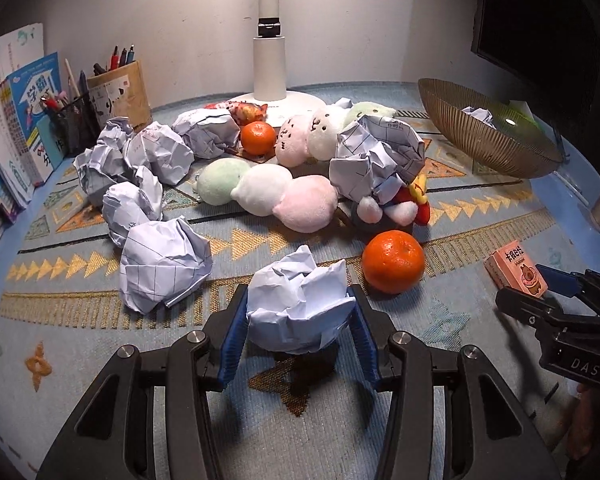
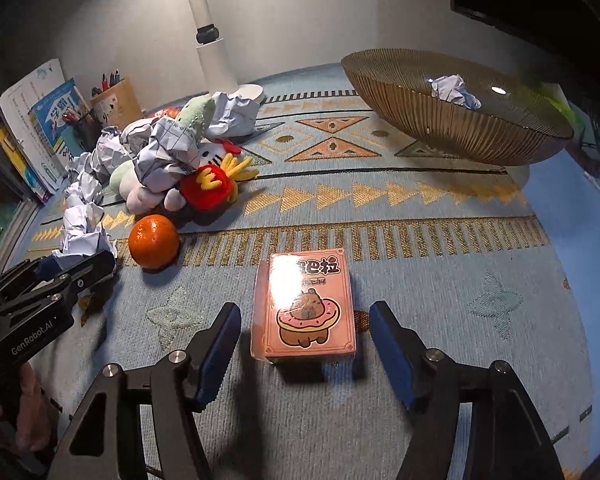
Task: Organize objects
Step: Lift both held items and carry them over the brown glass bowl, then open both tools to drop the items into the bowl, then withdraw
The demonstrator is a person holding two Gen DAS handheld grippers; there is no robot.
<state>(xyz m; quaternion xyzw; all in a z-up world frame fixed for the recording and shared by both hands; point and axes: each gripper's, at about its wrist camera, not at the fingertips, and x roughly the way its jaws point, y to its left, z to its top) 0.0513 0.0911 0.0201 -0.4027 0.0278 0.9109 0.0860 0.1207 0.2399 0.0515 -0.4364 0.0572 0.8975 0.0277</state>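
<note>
My left hand-held gripper (image 1: 298, 320) is pinching a crumpled paper ball (image 1: 298, 306), both blue pads pressed into its sides, near the front edge of the tabletop (image 2: 440, 280). My right hand-held gripper (image 2: 304, 340) stands spread, its pads clear of the pink card box (image 2: 304, 306) lying flat between them. An orange (image 1: 393, 262) sits just beyond the ball. Toward the back right corner the ribbed bowl (image 2: 440, 120) holds what looks like another paper wad (image 2: 454, 90).
</note>
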